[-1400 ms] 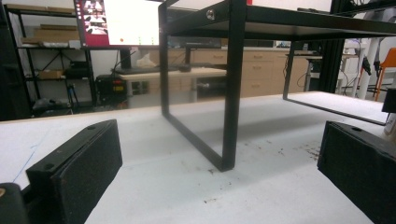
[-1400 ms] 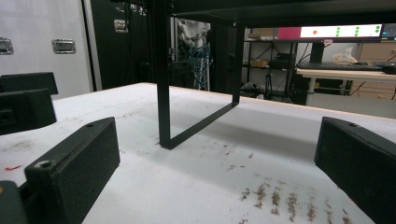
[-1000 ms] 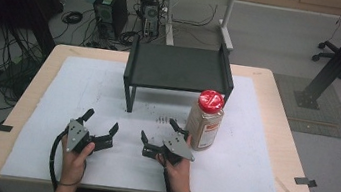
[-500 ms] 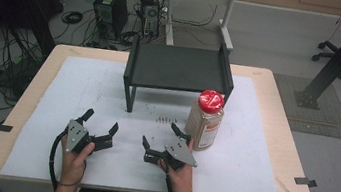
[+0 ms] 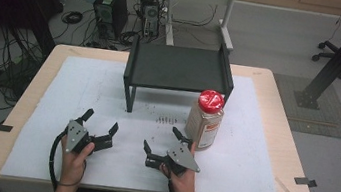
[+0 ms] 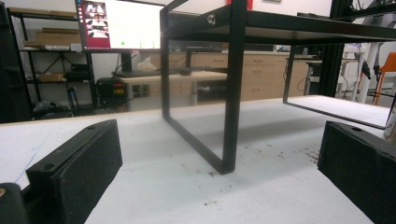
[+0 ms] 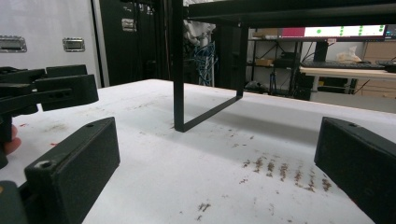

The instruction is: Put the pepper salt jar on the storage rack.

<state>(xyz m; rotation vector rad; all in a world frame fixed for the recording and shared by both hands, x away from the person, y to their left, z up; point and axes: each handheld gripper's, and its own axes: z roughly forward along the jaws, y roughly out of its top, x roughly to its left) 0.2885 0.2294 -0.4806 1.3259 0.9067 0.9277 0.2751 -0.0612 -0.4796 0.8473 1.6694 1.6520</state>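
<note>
I have both grippers resting low at the near edge of the table, on the white sheet (image 5: 251, 153) that covers most of the wooden top. My left gripper (image 5: 100, 127) sits near-left with its jaws spread wide and nothing between them; in the left gripper view the two black pads stand at the far sides of the frame with bare white surface between. My right gripper (image 5: 166, 142) lies to the right of it, a short gap apart, jaws equally wide and gripping nothing; its far jaw tip reaches close to the base of the jar, though I cannot tell whether it touches.

The jar (image 5: 205, 119) stands upright just beyond and to the right of my right gripper, in front of the right leg of the black shelf (image 5: 178, 67). It has a red lid, tan contents and a label with an orange-red band and white patch; the writing on it is too small for me to read.

The shelf stands at the middle of the table, far from my hands, its top bare. Brown specks (image 7: 275, 169) are scattered on the sheet under its front edge.

A monitor (image 6: 120, 24) glows in the background of the left gripper view; its text is unreadable.
</note>
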